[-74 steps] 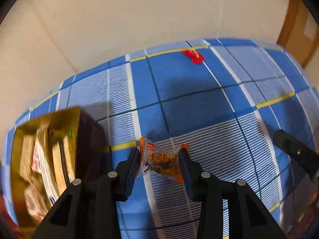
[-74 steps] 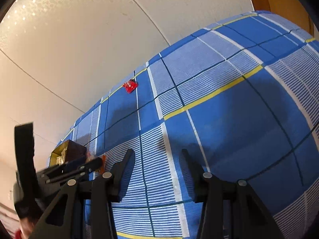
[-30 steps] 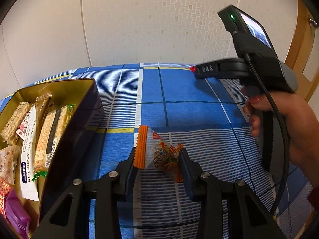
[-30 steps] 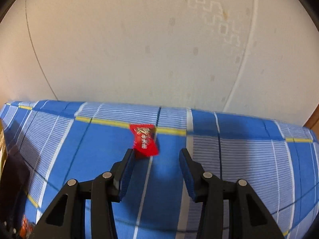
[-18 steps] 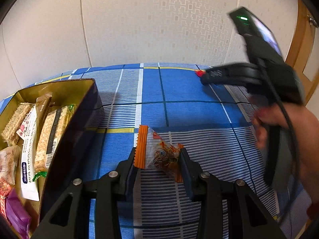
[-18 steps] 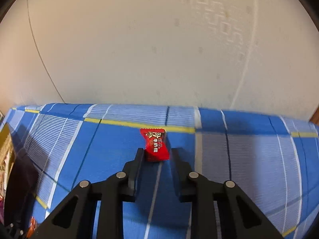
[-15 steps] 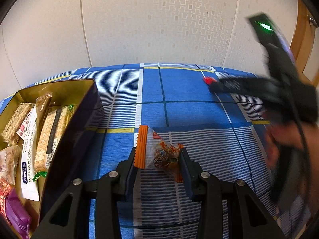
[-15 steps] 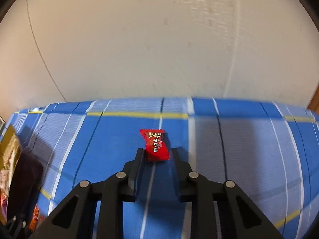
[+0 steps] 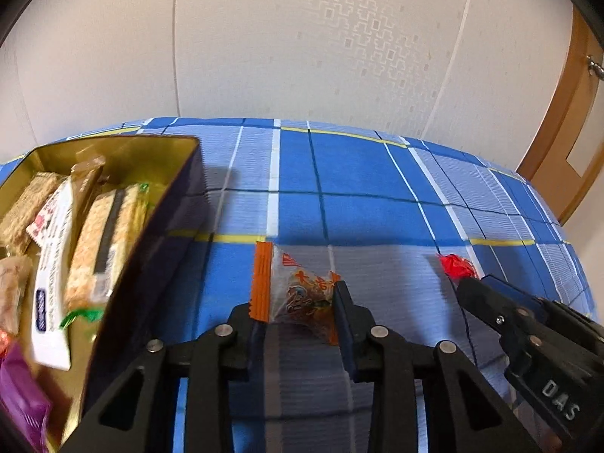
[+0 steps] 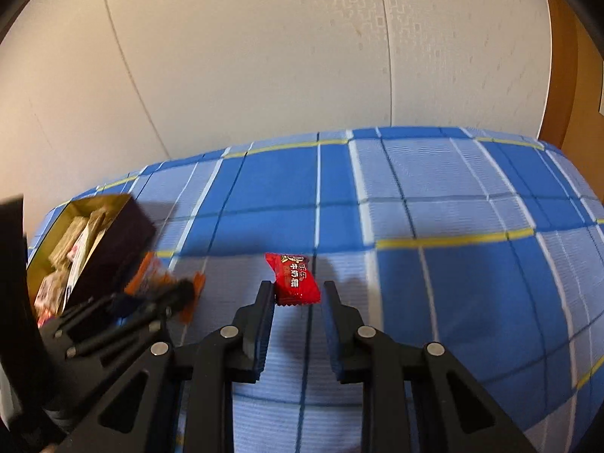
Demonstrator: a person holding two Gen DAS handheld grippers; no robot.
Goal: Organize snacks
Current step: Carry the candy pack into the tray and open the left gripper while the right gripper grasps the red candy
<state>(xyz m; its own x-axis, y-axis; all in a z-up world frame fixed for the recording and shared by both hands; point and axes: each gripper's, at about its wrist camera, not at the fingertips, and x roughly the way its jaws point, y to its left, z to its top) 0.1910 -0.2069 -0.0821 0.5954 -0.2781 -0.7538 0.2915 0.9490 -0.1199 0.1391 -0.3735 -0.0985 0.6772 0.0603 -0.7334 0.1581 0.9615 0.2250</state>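
An orange-edged clear snack packet (image 9: 287, 283) lies on the blue checked cloth between the fingers of my left gripper (image 9: 296, 298). Its jaws are closing and the pads press on both ends of the packet. A small red candy (image 10: 294, 277) is pinched at its lower end by my right gripper (image 10: 297, 294), which is shut on it. In the left wrist view the right gripper (image 9: 472, 290) comes in from the right with the red candy (image 9: 456, 266) at its tip. The gold-lined tin (image 9: 151, 256) stands just left of the packet.
The tin (image 10: 128, 234) holds several wrapped bars (image 9: 102, 241) and a purple packet (image 9: 19, 404). The blue checked tablecloth (image 10: 472, 264) runs to a pale wall behind. A wooden door frame (image 9: 558, 143) stands at the right. The blurred left gripper (image 10: 166, 298) is close on the right gripper's left.
My right gripper shut on the red candy at the table's far edge and carried it toward the near side, close to my left gripper. My left gripper stayed put and tightened on the packet.
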